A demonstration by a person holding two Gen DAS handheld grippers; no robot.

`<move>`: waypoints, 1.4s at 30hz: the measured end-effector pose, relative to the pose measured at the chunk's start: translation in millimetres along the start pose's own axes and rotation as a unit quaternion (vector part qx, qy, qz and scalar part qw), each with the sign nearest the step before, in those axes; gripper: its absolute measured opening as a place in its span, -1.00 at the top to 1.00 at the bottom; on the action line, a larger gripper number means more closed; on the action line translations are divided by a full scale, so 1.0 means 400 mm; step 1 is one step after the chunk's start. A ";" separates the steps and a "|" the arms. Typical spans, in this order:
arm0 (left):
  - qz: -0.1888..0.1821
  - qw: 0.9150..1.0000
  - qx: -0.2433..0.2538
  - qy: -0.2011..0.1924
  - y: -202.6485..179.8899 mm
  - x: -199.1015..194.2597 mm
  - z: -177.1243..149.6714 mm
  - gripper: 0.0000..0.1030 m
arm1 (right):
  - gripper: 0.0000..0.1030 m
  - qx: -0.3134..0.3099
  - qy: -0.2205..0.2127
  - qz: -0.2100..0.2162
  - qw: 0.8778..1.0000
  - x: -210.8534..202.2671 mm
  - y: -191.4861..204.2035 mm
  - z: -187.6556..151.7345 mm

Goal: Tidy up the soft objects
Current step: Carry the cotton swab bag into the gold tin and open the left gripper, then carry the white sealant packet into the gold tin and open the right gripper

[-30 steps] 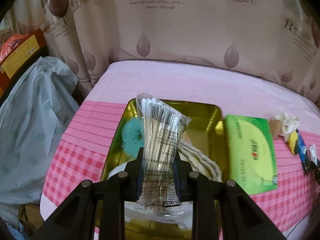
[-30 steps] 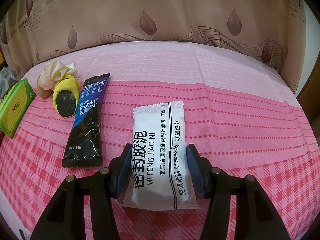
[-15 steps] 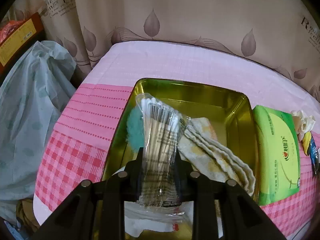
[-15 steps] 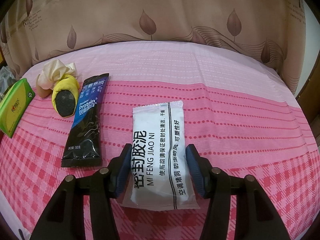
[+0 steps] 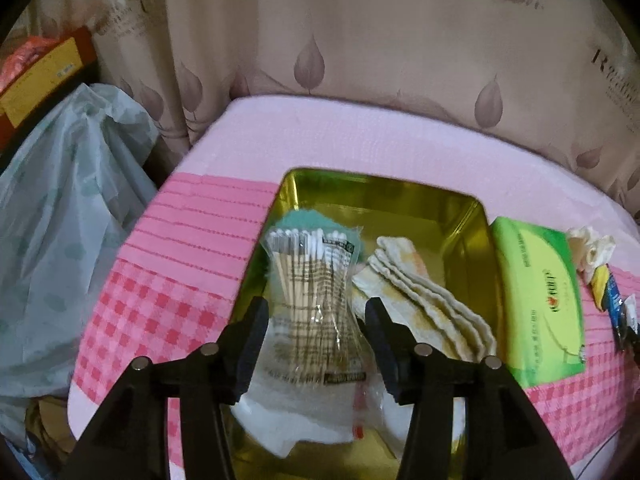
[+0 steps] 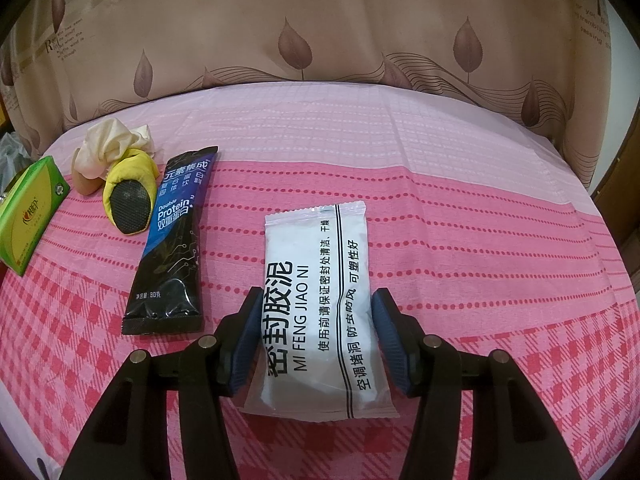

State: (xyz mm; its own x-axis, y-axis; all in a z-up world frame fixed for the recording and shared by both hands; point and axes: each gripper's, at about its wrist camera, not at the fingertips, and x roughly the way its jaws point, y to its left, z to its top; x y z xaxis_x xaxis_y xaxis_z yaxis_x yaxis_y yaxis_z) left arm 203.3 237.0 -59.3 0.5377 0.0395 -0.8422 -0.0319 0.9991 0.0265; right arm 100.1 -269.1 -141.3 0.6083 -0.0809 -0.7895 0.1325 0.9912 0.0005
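Observation:
In the left wrist view, a clear bag of cotton swabs [image 5: 314, 280] lies in the gold metal tray [image 5: 384, 188], over a teal fluffy item [image 5: 306, 218] and a white packet [image 5: 304, 412]. My left gripper [image 5: 316, 316] is open, its fingers apart on either side of the bag. A folded cream cloth [image 5: 424, 296] lies in the tray to the right. In the right wrist view, my right gripper [image 6: 316, 320] is open with its blue pads on either side of a white sealing-clay packet [image 6: 320, 312] lying flat on the pink cloth.
A green tissue pack [image 5: 538, 300] lies right of the tray; it also shows in the right wrist view [image 6: 28, 208]. A black protein sachet [image 6: 172, 240], a yellow pouch [image 6: 128, 200] and a cream cloth bundle [image 6: 108, 148] lie left of the packet. A grey plastic bag [image 5: 60, 220] hangs off the table's left edge.
My left gripper has opened and let go of the swab bag, which now rests in the tray. The right gripper and packet have not moved.

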 end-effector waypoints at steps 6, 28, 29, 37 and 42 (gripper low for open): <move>0.030 0.998 0.004 -0.051 -0.013 -0.108 -0.058 0.00 | -0.02 0.001 0.000 0.000 1.000 0.000 0.001 0.000; 0.092 0.984 -0.110 -0.109 0.121 -0.208 -0.210 0.00 | 0.09 0.023 -0.007 -0.023 0.999 -0.047 0.008 -0.005; 0.096 0.983 -0.118 -0.107 0.132 -0.207 -0.212 0.00 | 0.10 0.022 -0.012 -0.026 0.999 -0.057 0.012 -0.002; 0.103 0.976 -0.164 -0.094 0.184 -0.196 -0.223 0.00 | 0.10 0.004 -0.043 0.005 0.999 -0.151 0.105 0.062; 0.108 0.972 -0.187 -0.097 0.209 -0.210 -0.232 0.00 | 0.10 -0.036 -0.049 0.053 0.997 -0.185 0.242 0.102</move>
State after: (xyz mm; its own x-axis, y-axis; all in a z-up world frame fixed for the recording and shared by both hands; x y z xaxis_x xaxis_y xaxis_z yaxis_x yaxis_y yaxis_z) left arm 77.4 316.0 -36.2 0.6320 0.2851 -0.7206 -0.4451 0.8947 -0.0365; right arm 99.9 -171.3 -57.6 0.6899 0.0184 -0.7237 0.0096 0.9994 0.0345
